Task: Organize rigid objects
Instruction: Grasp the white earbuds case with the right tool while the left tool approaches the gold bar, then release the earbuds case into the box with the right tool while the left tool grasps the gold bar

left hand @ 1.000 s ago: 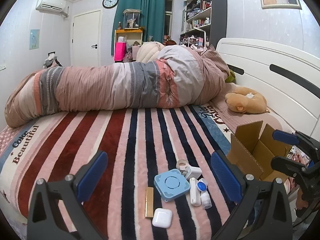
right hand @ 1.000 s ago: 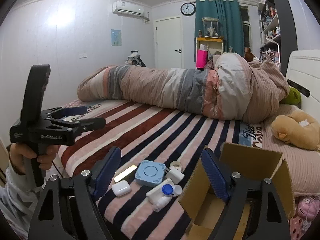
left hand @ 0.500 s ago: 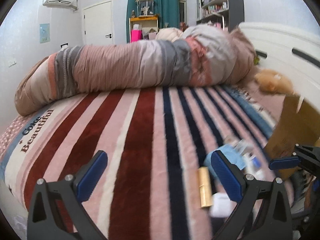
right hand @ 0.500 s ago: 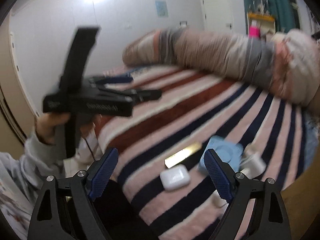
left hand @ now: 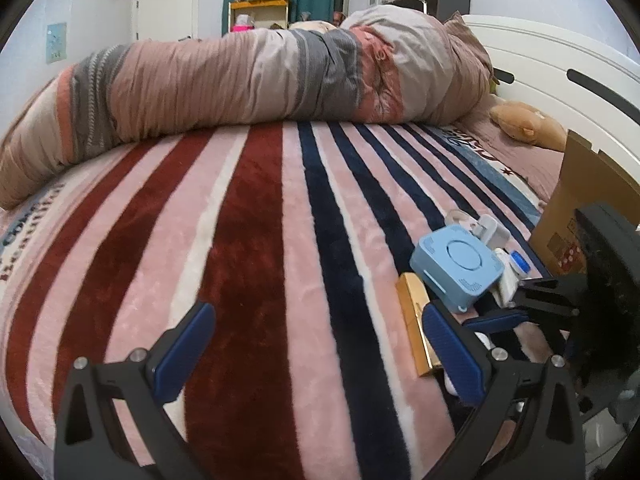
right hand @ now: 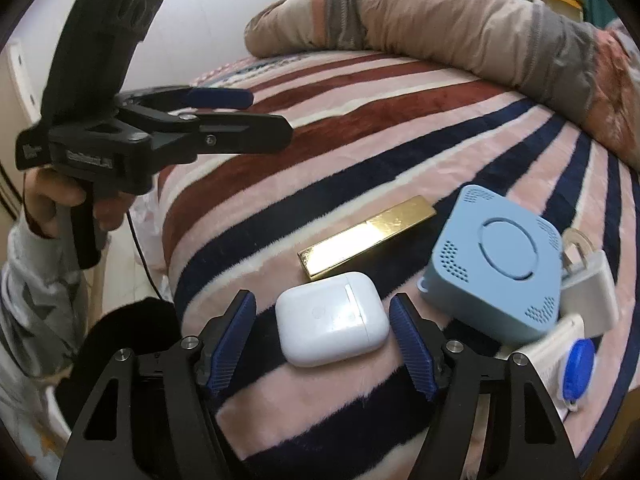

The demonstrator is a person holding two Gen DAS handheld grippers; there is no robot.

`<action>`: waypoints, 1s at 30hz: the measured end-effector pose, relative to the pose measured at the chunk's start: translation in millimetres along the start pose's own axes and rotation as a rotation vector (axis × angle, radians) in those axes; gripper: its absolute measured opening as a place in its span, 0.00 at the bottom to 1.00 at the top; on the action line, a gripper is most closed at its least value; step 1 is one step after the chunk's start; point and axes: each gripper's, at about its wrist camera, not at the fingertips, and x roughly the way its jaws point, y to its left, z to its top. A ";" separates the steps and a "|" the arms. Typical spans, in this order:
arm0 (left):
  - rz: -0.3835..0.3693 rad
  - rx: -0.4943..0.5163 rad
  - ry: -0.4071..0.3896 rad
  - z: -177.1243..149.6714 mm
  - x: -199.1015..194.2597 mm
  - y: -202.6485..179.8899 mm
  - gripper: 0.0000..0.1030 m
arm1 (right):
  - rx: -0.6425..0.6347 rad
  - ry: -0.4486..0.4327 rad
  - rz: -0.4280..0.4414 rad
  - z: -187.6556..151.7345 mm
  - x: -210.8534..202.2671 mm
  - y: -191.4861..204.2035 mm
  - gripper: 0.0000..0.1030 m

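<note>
A white earbud case (right hand: 332,318) lies on the striped blanket between the open jaws of my right gripper (right hand: 322,338), with a small gap on each side. Behind it lie a gold bar-shaped case (right hand: 366,236), a light blue square box (right hand: 500,272), a white adapter (right hand: 590,296) and a white bottle with a blue cap (right hand: 576,368). My left gripper (left hand: 316,350) is open and empty over the blanket, left of the gold case (left hand: 414,332) and blue box (left hand: 458,268). It also shows in the right wrist view (right hand: 248,116).
An open cardboard box (left hand: 580,204) stands at the right by the white headboard (left hand: 560,76). A rolled duvet (left hand: 240,88) lies across the far side of the bed. A plush toy (left hand: 524,124) rests near the headboard. The bed edge is at the left (right hand: 168,248).
My right gripper has swung left and dropped down to the small objects, its jaws now around the earbud case. My left gripper has shifted left and lower, away from the pile.
</note>
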 end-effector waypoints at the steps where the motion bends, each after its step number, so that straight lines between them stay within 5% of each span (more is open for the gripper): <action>1: -0.019 -0.008 0.007 -1.0 1.2 1.2 0.99 | -0.010 0.013 -0.023 -0.2 3.1 0.0 0.52; 8: -0.094 -0.049 0.055 -4.1 0.7 5.1 0.99 | 0.009 -0.086 -0.148 11.4 -45.3 18.2 0.52; 11: -0.108 -0.029 0.072 -6.4 3.4 -6.7 0.99 | 0.054 -0.257 -0.214 25.2 -124.4 31.3 0.52; 15: -0.130 -0.009 0.116 -12.1 21.7 -30.7 0.92 | 0.148 -0.422 -0.432 23.4 -233.3 24.4 0.52; 18: -0.107 0.020 0.173 -14.3 46.8 -54.9 0.63 | 0.236 -0.373 -0.615 2.4 -277.3 -8.8 0.52; 20: -0.068 0.044 0.188 -16.9 55.9 -66.0 0.56 | 0.333 -0.306 -0.677 -16.9 -287.7 -39.2 0.52; 23: -0.012 0.060 0.182 -15.5 63.4 -74.4 0.52 | 0.453 -0.197 -0.659 -47.7 -285.7 -84.2 0.52; 28: 0.043 0.096 0.178 -13.8 67.7 -86.1 0.23 | 0.475 -0.121 -0.672 -63.9 -269.3 -109.4 0.53; 30: 0.043 0.102 0.177 -14.9 66.6 -88.1 0.15 | 0.463 -0.126 -0.705 -59.5 -269.3 -106.7 0.74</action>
